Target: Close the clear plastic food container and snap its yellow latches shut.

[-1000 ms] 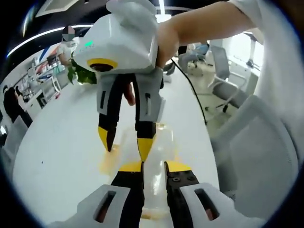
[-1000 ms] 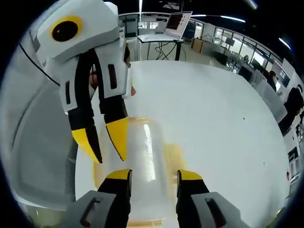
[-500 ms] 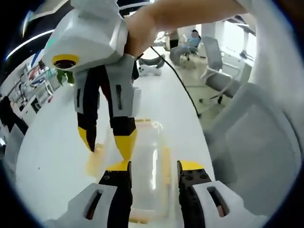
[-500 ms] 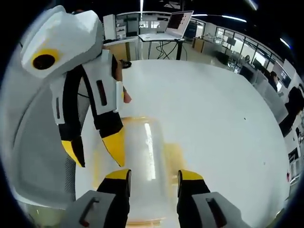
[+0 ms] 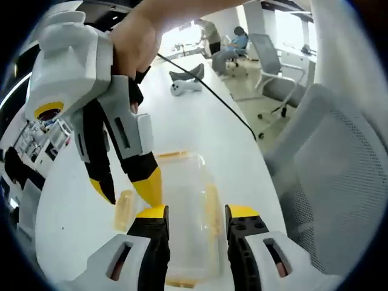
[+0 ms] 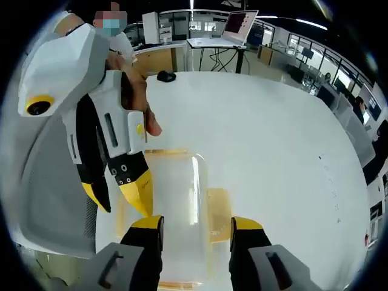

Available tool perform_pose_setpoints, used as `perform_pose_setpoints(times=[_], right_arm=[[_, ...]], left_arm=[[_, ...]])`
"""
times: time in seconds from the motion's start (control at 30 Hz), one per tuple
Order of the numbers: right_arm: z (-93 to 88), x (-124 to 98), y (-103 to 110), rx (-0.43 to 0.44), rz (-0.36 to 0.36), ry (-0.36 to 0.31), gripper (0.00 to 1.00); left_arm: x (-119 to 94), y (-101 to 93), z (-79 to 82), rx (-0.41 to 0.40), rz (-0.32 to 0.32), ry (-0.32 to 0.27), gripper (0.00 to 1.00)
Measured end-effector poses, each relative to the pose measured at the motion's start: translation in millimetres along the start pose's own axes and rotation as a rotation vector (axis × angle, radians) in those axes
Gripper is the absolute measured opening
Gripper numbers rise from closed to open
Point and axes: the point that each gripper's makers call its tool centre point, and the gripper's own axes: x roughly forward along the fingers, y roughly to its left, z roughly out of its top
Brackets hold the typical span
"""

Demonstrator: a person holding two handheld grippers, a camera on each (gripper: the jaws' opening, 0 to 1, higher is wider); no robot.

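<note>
Left gripper view: left hand-held gripper [image 5: 195, 212] wide open above the clear container [image 5: 185, 212] lying on the white counter [image 5: 200, 121]; right hand-held gripper [image 5: 127, 191] spread, beside a yellow latch [image 5: 123, 209].

Right gripper view: right hand-held gripper [image 6: 197, 223] wide too. Lid seems on, perhaps unlatched. Probably light, slippery, thin; best pressed at latch [image 6: 219, 206] edges.

An open-plan office. A long white table [image 6: 260, 139] runs through it, with a laptop [image 6: 240, 23] on a stand at 12 o'clock, swivel chairs [image 5: 273, 57] at 1 o'clock, strip lights [image 6: 312, 23] overhead, and people at rows of desks [image 6: 354, 103] toward 3 o'clock.
</note>
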Motion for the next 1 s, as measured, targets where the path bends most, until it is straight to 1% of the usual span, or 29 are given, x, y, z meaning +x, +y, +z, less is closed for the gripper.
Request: perform_pose_setpoints(times=[0.07,0.17,0.33,0.43,0.47,0.5,0.53,0.57,0.63,0.67,0.73,0.83,0.97,1.0], right_arm=[[0.6,1.8,1.5,-0.011,0.022,0.010,0.42],[0.6,3.3,2.3,-0.020,0.038,0.022,0.42],[1.1,5.0,-0.9,-0.010,0.067,0.032,0.45],[1.0,6.2,0.5,-0.007,0.101,0.047,0.44],[1.3,6.8,0.3,-0.006,0.109,0.049,0.45],[1.0,7.4,1.4,0.000,0.125,0.053,0.45],[0.9,8.1,1.7,0.006,0.138,0.054,0.45],[0.2,8.7,2.8,0.033,0.160,0.055,0.45],[-0.9,9.1,2.1,0.044,0.183,0.055,0.45],[-1.0,9.4,2.1,0.049,0.192,0.056,0.45],[-2.8,9.9,3.4,0.067,0.212,0.072,0.46],[-1.9,10.4,5.1,0.060,0.236,0.079,0.44],[-2.3,12.4,9.1,0.068,0.283,0.098,0.43],[-2.2,12.3,9.4,0.069,0.291,0.099,0.40]], left_arm=[[0.8,-1.0,0.0,0.021,0.004,0.004,0.35],[3.1,-2.7,-2.6,0.052,0.012,0.027,0.34],[4.1,-2.2,-0.9,0.058,0.029,0.027,0.35],[5.8,-1.7,-3.4,0.088,0.045,0.047,0.35],[6.0,-2.1,-3.2,0.087,0.045,0.044,0.35],[6.4,-2.7,-3.2,0.074,0.040,0.042,0.35],[7.8,-2.7,-4.0,0.078,0.045,0.046,0.35],[8.6,-2.6,-4.1,0.077,0.050,0.046,0.35],[10.6,-3.0,-5.5,0.075,0.058,0.054,0.35],[10.4,-1.8,-5.2,0.091,0.071,0.060,0.34],[10.6,-2.7,-5.0,0.093,0.074,0.064,0.35],[9.7,-1.5,-6.4,0.113,0.087,0.079,0.34],[9.2,-1.6,-6.3,0.114,0.089,0.079,0.32],[8.9,-1.4,-6.3,0.115,0.091,0.080,0.32]])
